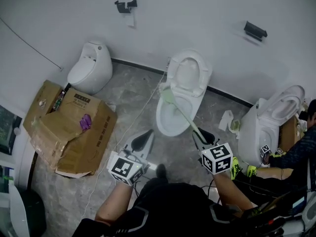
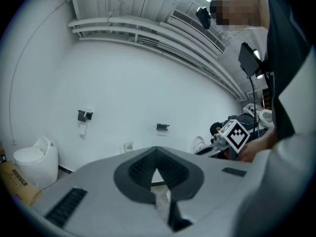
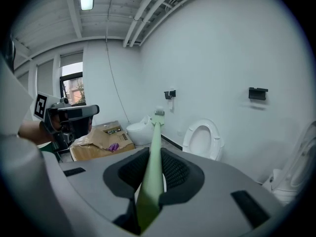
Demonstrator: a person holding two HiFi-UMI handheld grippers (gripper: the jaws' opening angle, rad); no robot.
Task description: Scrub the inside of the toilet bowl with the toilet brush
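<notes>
The left gripper (image 1: 144, 140) hangs low over the floor, short of the toilet and to its left. Its jaws are pressed together with nothing between them, and they look toward the far wall, not the bowl, so it plays no part in the scrub for now. To its right stands the toilet bowl (image 1: 168, 127), open, with the seat (image 1: 205, 75) tipped up against the wall behind it. The toilet brush (image 1: 183, 114) lies across the bowl on a slant. Its long axis runs from the lower right, at the person's side, up and leftward to the far left of the rim. The brush head (image 1: 167, 95) sits at that far end, over the back left edge of the bowl near the seat hinge. In the right gripper view the head shows up against the wall to the left of the raised seat, so it looks lifted above the rim and not down in the water, though how high is hard to judge. The right gripper (image 1: 202, 135) is the nearer one and does the work. Its jaws pinch the pale green handle near its near end, with the handle running straight out along the jaws and away from the person. The bowl's hollow lies below and a little right of the head, so the coming move likely calls for tipping the far end down and rightward into the basin.
</notes>
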